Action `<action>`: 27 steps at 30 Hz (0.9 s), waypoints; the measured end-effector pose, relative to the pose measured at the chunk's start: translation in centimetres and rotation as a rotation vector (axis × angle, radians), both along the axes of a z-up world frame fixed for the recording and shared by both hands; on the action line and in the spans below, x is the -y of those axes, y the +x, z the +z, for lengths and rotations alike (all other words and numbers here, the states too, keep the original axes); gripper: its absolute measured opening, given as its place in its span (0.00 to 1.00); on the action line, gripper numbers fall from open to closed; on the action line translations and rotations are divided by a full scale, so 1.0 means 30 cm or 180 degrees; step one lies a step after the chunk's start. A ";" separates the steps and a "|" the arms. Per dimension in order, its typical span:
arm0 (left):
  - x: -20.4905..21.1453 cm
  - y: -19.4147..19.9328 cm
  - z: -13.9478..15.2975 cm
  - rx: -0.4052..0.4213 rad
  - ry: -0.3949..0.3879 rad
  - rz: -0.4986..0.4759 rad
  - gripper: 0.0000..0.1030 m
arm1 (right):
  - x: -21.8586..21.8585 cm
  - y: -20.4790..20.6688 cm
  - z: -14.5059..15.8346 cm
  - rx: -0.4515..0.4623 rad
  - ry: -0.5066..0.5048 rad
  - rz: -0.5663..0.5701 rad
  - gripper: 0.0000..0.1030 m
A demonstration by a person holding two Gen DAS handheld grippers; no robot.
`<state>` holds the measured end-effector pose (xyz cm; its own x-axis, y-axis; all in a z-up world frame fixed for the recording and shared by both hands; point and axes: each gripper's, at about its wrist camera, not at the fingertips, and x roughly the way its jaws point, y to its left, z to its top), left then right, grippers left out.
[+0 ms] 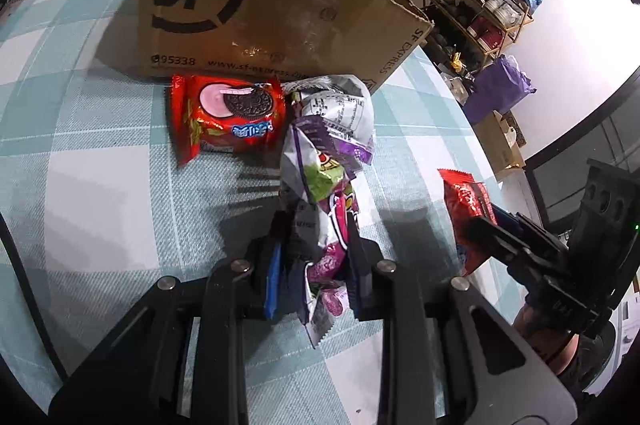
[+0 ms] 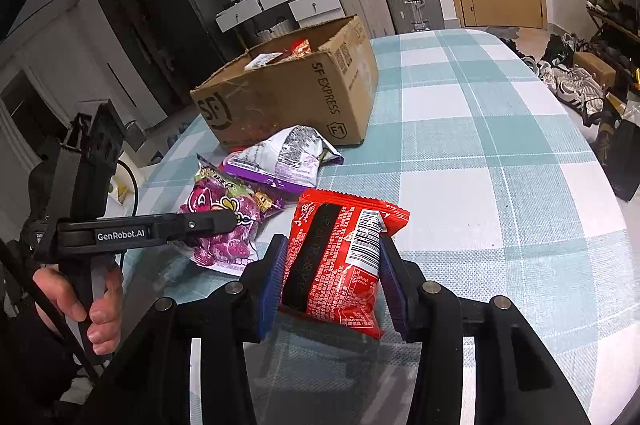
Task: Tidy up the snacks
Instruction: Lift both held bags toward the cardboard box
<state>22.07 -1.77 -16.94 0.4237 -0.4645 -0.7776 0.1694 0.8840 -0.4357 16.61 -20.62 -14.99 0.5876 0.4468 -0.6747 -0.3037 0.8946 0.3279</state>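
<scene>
Left gripper [image 1: 316, 225] clamped on the purple candy bag [image 1: 328, 193]; right gripper [image 2: 332, 257] clamped on the red packet [image 2: 340, 257]. Both near the table [image 2: 500, 145] middle, before the box [image 2: 288, 93], presumably destined inside.

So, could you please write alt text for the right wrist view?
The right gripper holds a red snack packet between its fingers above a checked tablecloth. To its left, the left gripper pinches a purple candy bag; an open cardboard box sits behind.
</scene>
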 end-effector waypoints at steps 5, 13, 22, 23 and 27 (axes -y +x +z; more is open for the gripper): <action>-0.013 -0.011 -0.014 -0.0063 -0.0098 -0.0031 0.22 | -0.012 -0.014 0.025 0.0059 -0.0011 0.0021 0.44; -0.051 -0.051 0.006 0.0010 -0.0154 -0.0018 0.22 | -0.013 -0.021 0.044 0.0110 0.0036 0.0000 0.44; -0.124 -0.069 0.086 0.0140 -0.0179 0.0010 0.22 | -0.020 -0.013 0.110 0.0232 0.0189 0.0076 0.44; -0.130 -0.063 0.094 0.0153 -0.0152 0.0010 0.22 | -0.021 -0.009 0.121 0.0248 0.0213 0.0087 0.44; -0.172 -0.041 0.137 0.0202 -0.0119 0.0037 0.22 | -0.031 0.019 0.157 0.0261 0.0348 0.0139 0.44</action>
